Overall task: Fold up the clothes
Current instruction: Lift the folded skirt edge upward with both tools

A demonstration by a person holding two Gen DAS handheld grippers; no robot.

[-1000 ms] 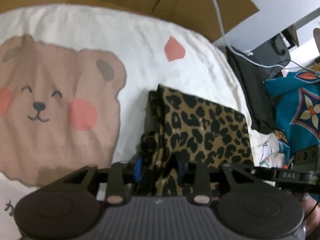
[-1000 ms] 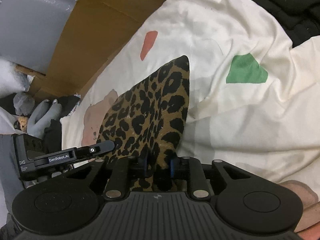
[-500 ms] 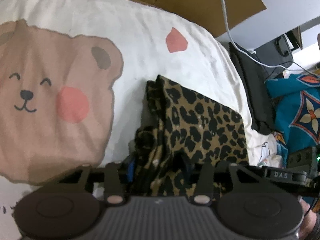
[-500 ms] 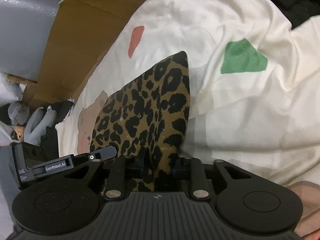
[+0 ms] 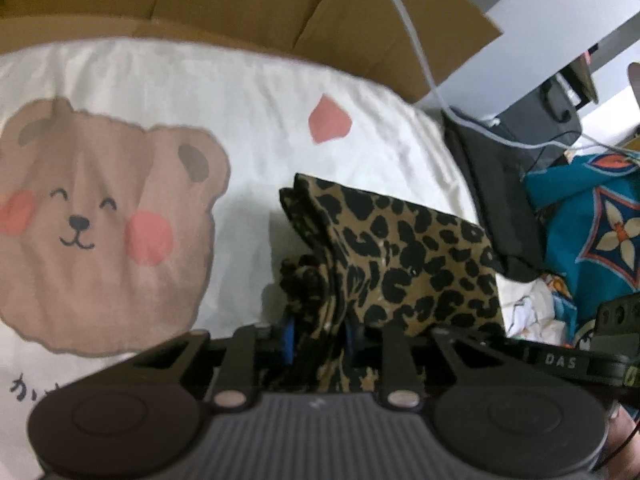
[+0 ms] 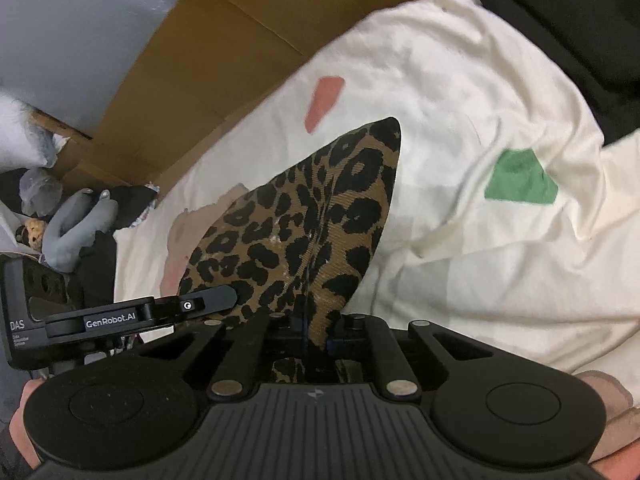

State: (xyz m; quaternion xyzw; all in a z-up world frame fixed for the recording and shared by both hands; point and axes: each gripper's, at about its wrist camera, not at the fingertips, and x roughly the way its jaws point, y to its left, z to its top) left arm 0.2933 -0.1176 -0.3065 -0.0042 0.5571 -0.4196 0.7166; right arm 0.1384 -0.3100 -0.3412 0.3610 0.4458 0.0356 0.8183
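Note:
A leopard-print garment [image 5: 404,256] lies folded into a compact stack on a cream bedsheet [image 5: 256,92] printed with a brown bear. My left gripper [image 5: 318,334] is shut on the stack's near left edge, bunching the layers between its blue-padded fingers. In the right wrist view the same leopard-print garment [image 6: 304,224] runs away to a pointed far corner. My right gripper [image 6: 316,338] is shut on its near edge. The left gripper's body [image 6: 120,316] shows just left of the cloth there.
Brown cardboard [image 5: 248,4] stands behind the bed. A black garment [image 5: 496,184] and a teal patterned cloth [image 5: 592,216] lie at the right edge, with a white cable [image 5: 416,48] above them. A grey soft toy [image 6: 76,216] sits left of the bed.
Both grippers keep their hold on the leopard-print garment. The views have shifted slightly, with the left camera pulling back a little, so the bear print sits further right and lower.

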